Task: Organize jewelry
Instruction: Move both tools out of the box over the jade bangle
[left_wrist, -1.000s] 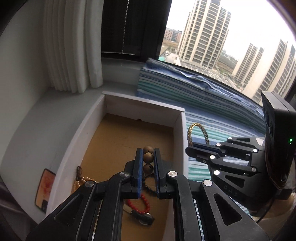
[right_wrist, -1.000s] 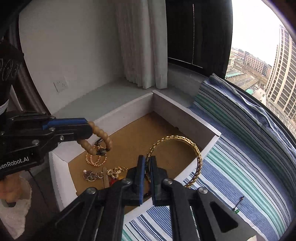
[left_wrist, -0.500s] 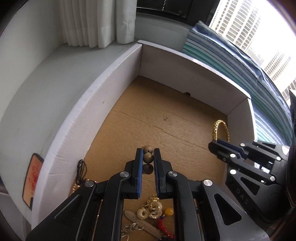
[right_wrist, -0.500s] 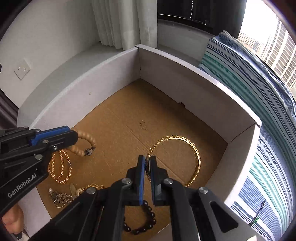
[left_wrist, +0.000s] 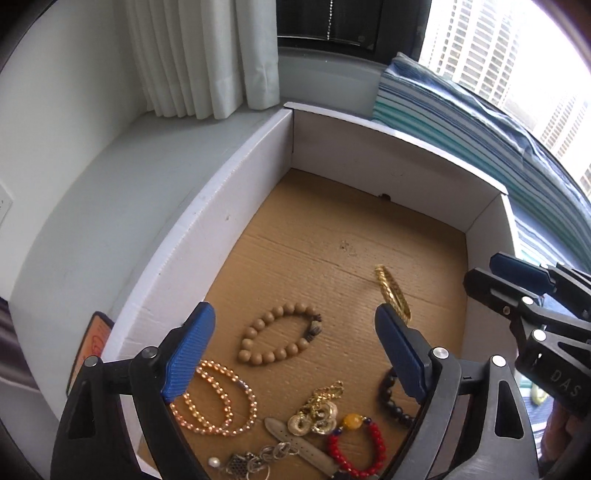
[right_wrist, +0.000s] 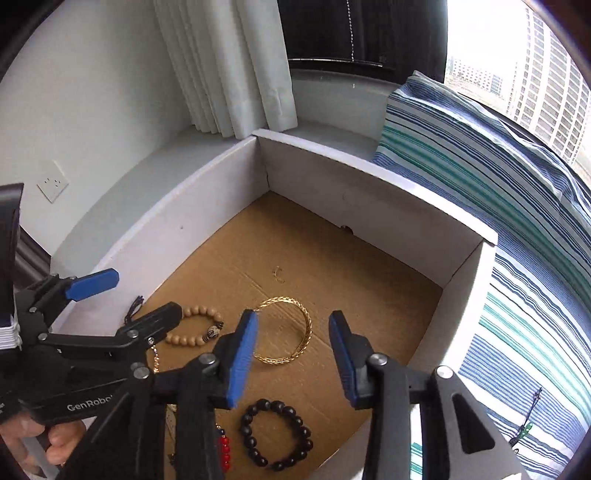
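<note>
Left tool (left_wrist: 295, 339) opening over round wooden-bead bracelet (left_wrist: 279, 335), ribbed blue pads (left_wrist: 188, 354)

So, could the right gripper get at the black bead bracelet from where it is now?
Probably yes: the right gripper, jaws opening and empty, hangs just above the black bead bracelet, which lies flat on the box floor with nothing over it.

White curtain (left_wrist: 207, 55), daylit window (right_wrist: 517, 74), striped cushion (right_wrist: 480, 177).
</note>
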